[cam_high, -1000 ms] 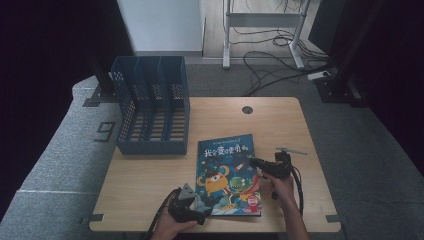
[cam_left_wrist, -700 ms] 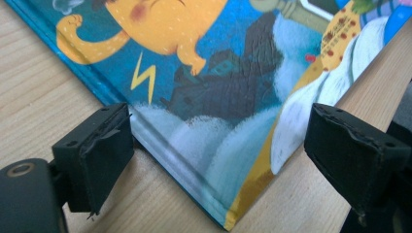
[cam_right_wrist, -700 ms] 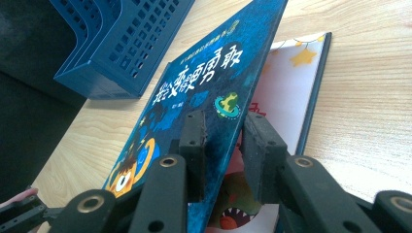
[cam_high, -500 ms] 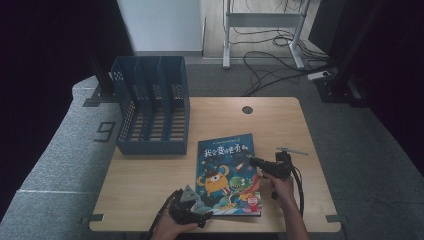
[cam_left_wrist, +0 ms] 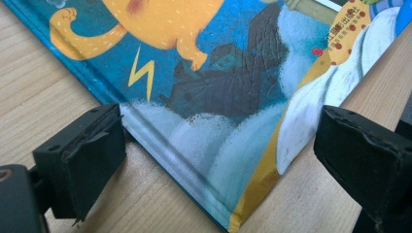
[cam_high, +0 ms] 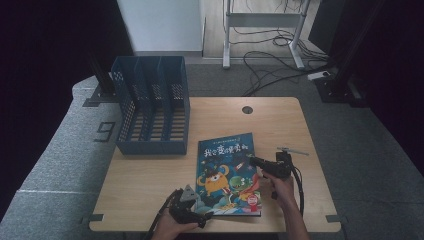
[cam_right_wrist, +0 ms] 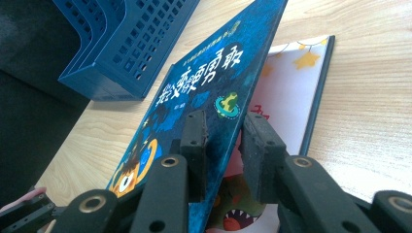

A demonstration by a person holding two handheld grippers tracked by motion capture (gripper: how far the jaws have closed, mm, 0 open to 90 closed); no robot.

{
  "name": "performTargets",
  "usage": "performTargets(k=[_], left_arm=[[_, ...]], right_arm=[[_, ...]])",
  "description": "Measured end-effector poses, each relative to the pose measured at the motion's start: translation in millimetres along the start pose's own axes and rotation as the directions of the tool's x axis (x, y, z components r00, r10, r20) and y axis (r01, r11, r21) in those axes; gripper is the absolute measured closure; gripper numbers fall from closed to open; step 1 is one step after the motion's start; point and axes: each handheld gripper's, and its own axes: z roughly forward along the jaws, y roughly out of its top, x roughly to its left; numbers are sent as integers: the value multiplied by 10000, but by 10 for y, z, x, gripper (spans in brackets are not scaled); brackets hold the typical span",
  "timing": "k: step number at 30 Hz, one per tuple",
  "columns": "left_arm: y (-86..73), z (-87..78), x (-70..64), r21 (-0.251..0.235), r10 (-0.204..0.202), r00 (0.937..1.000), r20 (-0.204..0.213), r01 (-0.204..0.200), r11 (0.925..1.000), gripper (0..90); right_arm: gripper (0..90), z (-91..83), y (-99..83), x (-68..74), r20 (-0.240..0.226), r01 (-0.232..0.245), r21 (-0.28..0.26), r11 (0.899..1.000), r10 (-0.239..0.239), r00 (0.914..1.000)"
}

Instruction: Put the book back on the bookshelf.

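A blue picture book (cam_high: 225, 175) with an orange monster on its cover lies near the table's front edge. My right gripper (cam_high: 254, 160) is at the book's right side, shut on the front cover's edge. In the right gripper view the cover (cam_right_wrist: 214, 87) is tilted up between the jaws (cam_right_wrist: 224, 145) and the white first page (cam_right_wrist: 286, 97) shows beneath it. My left gripper (cam_high: 200, 216) sits at the book's near-left corner. In the left gripper view it (cam_left_wrist: 221, 165) is open, its jaws wide apart on either side of the spine corner (cam_left_wrist: 228, 213), resting on the wood.
A blue slotted file holder (cam_high: 152, 107) stands at the table's back left. The wooden table (cam_high: 150, 175) has a cable hole (cam_high: 247, 109) at the back. Cables and a desk frame lie on the floor beyond it.
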Motion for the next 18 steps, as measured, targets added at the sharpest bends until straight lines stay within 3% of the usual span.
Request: performTargets(k=[12, 18], left_arm=[[15, 4, 53, -76, -137, 9999, 36, 137, 9999, 47], [18, 1, 57, -57, -140, 9999, 73, 141, 9999, 55]], right_arm=[[718, -35, 19, 0, 17, 2, -117, 9999, -2, 10000], [698, -15, 36, -2, 91, 140, 113, 9998, -141, 9999]])
